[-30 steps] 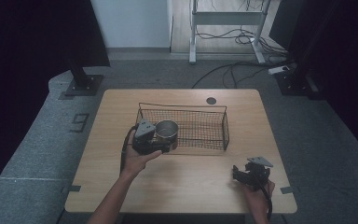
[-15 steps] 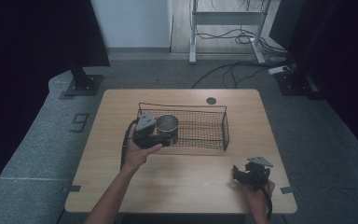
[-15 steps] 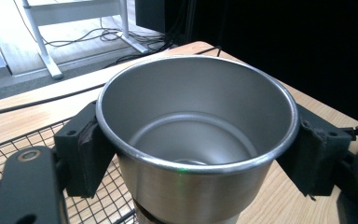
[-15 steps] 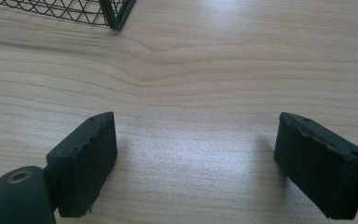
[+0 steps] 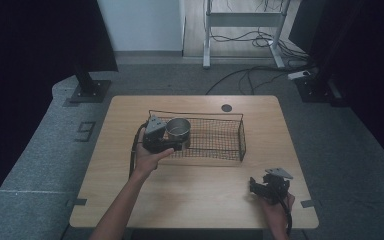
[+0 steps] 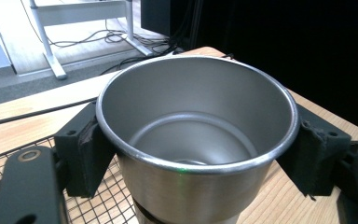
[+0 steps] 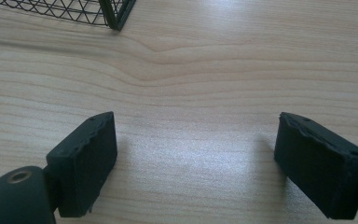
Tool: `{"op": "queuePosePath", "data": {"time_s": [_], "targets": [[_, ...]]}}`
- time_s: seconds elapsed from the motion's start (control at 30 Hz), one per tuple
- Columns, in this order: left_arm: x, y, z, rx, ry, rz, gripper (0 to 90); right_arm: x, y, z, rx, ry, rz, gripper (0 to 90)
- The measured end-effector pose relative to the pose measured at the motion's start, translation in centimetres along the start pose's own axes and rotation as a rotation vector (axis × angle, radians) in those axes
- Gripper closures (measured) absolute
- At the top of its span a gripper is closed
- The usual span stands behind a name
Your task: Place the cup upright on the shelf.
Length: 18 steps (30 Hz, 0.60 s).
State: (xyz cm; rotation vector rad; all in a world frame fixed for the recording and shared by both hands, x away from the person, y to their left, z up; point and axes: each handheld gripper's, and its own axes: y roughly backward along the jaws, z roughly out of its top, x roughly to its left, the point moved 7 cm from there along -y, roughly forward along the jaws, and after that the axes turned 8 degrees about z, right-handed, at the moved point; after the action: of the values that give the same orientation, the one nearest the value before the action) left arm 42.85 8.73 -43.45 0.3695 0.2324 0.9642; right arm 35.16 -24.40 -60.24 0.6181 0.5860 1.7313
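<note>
Pale wood table (image 5: 195, 200) is seen from the high view, with a black wire basket (image 5: 215, 142) set on it slightly past centre. A steel cup (image 5: 178, 129) is held upright at the basket's left end, above or just inside the rim; which of the 2 cannot be told from the frames. In the left gripper view the cup (image 6: 196, 140) is seen from above, with nothing in it, and mesh is visible under and beside it.

The left gripper (image 5: 161, 141) is clamped on the cup: 2 pads are pressed against opposite sides of the wall just below the rim (image 6: 81, 154). The right gripper (image 5: 270, 186) is parked near the table's front right corner, well apart from the basket, its jaws spread wide over bare wood with nothing between them (image 7: 196, 163).

Risks, as judged from here:
- Smooth round metal is gripped on 2 small pads only, so slip or rotation is likely if the hand is tilted or jerked.
- The cup base could be caught on the wire rim if it is lowered or moved sideways without clearance; the light basket would then be dragged or tipped.
- If the cup is released on uneven mesh, it could topple.
- No support is available from the right gripper at that distance.
</note>
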Motion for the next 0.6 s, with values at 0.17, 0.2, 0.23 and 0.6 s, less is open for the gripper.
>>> {"op": "queuePosePath", "data": {"time_s": [0.17, 0.2, 0.23, 0.6], "targets": [[0.5, -0.4, -0.1, 0.01, 0.014, -0.008, 19.4, 0.0, 0.0, 0.0, 0.0, 0.0, 0.0, 12.9], [0.6, -0.5, -0.1, 0.01, 0.017, -0.004, 19.4, 0.0, 0.0, 0.0, 0.0, 0.001, 0.0, 12.9], [0.8, -0.6, 0.0, 0.011, 0.02, -0.002, 19.4, 0.0, 0.0, 0.0, 0.0, 0.001, 0.0, 12.9], [1.6, -1.8, 0.4, 0.026, 0.032, 0.015, 19.4, 0.0, 0.0, 0.0, -0.002, 0.001, -0.001, 12.9]]}}
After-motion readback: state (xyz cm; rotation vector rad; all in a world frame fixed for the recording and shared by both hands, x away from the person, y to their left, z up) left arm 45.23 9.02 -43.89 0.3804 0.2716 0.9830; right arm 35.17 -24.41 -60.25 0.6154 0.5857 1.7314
